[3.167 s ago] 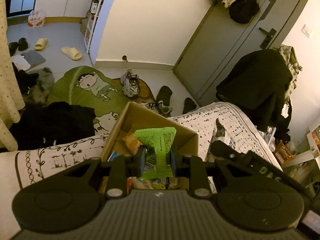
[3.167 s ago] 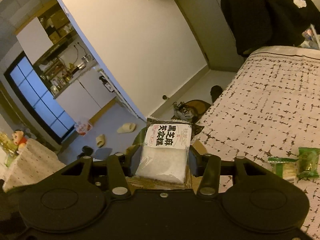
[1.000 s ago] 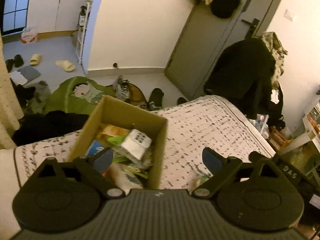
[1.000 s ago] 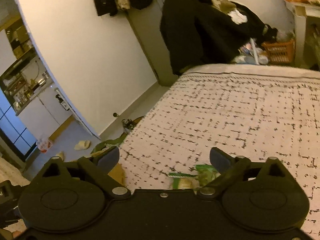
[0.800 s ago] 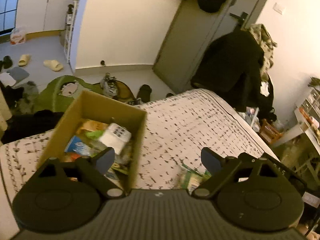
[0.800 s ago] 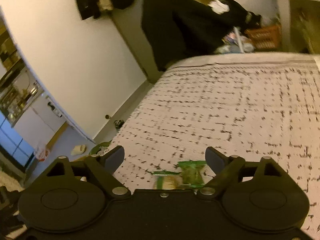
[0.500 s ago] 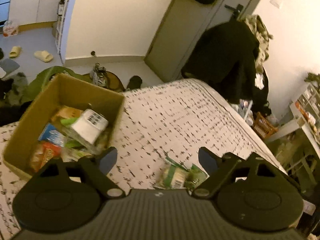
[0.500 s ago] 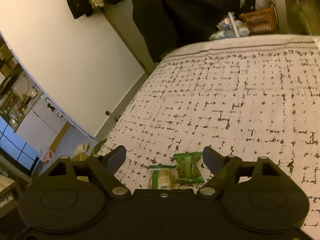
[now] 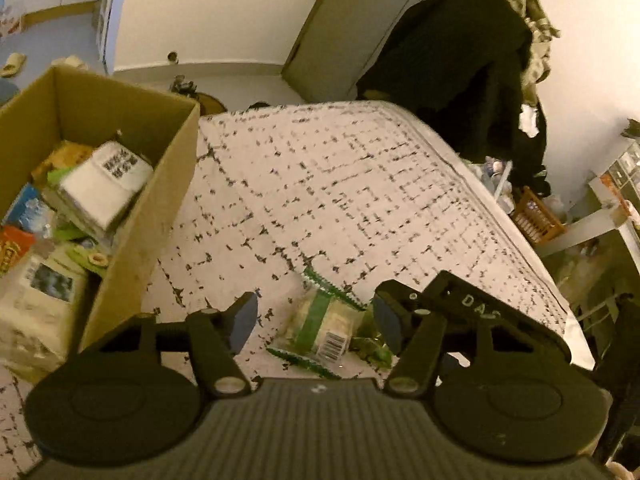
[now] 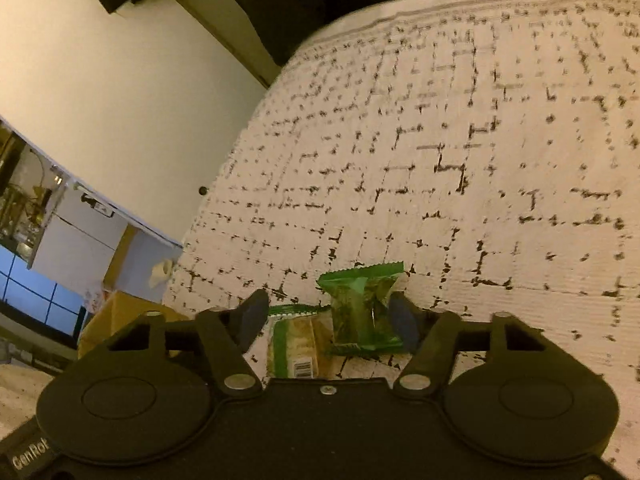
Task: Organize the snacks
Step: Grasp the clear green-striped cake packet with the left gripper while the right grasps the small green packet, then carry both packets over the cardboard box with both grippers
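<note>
Two snack packets lie side by side on the patterned bedspread. The pale packet with green stripes sits between the fingers of my left gripper, whose jaws are closing without either pad touching it. The dark green packet lies between the fingers of my right gripper, whose jaws are also closing. Its right pad is close against the wrapper and its left pad stands clear. The pale packet lies there too. At the left stands a cardboard box with several snacks.
The bed's edge drops off at the right toward an orange basket and a table. A dark coat hangs beyond the bed's far end beside a door. Shoes lie on the floor behind the box.
Both grippers let go of the packets held over the box, swung right to the bed and came down over the two packets. Their jaws have narrowed from wide open.
</note>
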Action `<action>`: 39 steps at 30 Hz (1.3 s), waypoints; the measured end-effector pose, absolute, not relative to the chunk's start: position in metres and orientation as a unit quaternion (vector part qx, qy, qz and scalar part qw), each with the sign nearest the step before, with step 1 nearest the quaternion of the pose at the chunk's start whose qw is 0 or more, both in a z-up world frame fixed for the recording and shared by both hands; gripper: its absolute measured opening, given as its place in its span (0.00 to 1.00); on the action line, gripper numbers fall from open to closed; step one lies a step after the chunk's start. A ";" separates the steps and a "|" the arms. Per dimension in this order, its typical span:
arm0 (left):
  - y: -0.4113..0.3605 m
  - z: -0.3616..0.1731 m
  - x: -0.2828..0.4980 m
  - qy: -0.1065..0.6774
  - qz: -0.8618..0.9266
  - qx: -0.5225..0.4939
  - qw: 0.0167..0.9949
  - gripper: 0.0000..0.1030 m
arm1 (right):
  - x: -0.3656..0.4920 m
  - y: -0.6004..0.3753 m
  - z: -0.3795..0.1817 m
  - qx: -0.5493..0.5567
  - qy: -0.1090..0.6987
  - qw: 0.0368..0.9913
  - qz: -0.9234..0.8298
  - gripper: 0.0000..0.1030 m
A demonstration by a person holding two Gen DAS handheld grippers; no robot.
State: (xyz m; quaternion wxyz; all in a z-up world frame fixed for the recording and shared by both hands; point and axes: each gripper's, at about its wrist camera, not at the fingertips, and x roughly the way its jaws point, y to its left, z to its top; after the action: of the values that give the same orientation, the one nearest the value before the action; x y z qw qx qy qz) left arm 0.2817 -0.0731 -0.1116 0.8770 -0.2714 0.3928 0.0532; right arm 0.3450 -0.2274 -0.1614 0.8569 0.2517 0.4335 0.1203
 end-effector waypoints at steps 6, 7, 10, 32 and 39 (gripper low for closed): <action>-0.074 -0.132 0.294 0.409 0.056 -0.271 0.870 0.60 | 0.353 -0.223 -0.173 0.234 0.446 0.857 0.109 0.24; -0.076 -0.134 0.296 0.411 0.055 -0.270 0.869 0.60 | 0.353 -0.225 -0.171 0.229 0.441 0.862 0.098 0.24; -0.082 -0.143 0.301 0.421 0.047 -0.266 0.866 0.60 | 0.348 -0.238 -0.169 0.240 0.432 0.866 0.079 0.24; -0.112 -0.175 0.318 0.420 0.044 -0.171 0.890 0.65 | 0.332 -0.256 -0.153 0.243 0.405 0.880 0.046 0.24; -0.101 -0.159 0.319 0.433 0.071 -0.179 0.881 0.45 | 0.333 -0.252 -0.149 0.264 0.395 0.878 0.057 0.24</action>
State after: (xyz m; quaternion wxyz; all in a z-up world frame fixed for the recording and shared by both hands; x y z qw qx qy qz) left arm 0.3195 -0.1010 -0.1595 0.8805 -0.1785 0.4332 0.0714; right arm 0.3334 -0.2518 -0.1493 0.8781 0.2637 0.3951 0.0574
